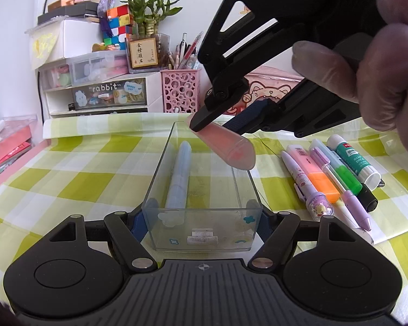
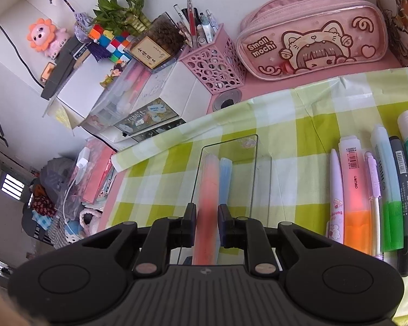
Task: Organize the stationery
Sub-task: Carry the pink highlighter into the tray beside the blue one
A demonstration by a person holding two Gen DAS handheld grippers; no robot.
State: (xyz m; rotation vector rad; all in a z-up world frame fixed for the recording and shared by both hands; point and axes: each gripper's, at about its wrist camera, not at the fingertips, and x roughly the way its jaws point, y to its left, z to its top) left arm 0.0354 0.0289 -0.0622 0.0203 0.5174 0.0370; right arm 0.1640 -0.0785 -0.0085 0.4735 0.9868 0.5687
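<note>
Two claws are working: my left claw (image 1: pixel 202 214) is clamping the near end of one clear tray (image 1: pixel 160 163), which is sitting on the checked bench (image 1: pixel 68 179) with one blue pen (image 1: pixel 178 174) inside. My right claw (image 2: pixel 206 225) is pinching one pink pen (image 2: pixel 208 187) tight, above the tray. Six stationery items are lying beside it, among them one glue stick (image 1: pixel 353 157).

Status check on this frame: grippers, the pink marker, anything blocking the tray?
Left gripper clamps clear tray. Right gripper shut on pink marker, above the tray. Blue marker already inside; nothing blocking.
</note>
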